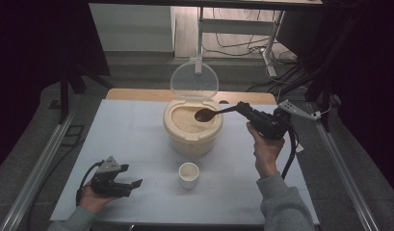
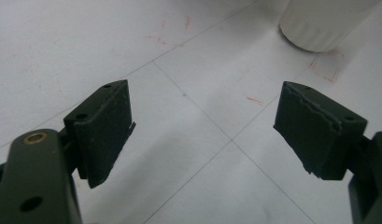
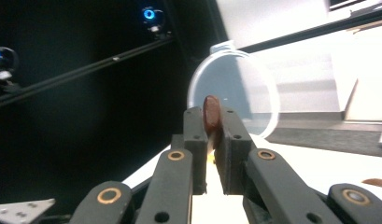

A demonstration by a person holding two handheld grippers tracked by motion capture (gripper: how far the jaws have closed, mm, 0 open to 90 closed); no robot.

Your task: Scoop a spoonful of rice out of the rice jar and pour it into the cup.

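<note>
2 right gripper (image 1: 241,107) jaws clenched on spoon (image 1: 211,113) handle, left gripper (image 1: 132,185) jaws released.

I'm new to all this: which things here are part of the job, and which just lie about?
In use:
- spoon, clamped in the right gripper
- open grain tub
- small white cup

Idle:
- left gripper, open, holding nothing
- cables on the floor
</note>
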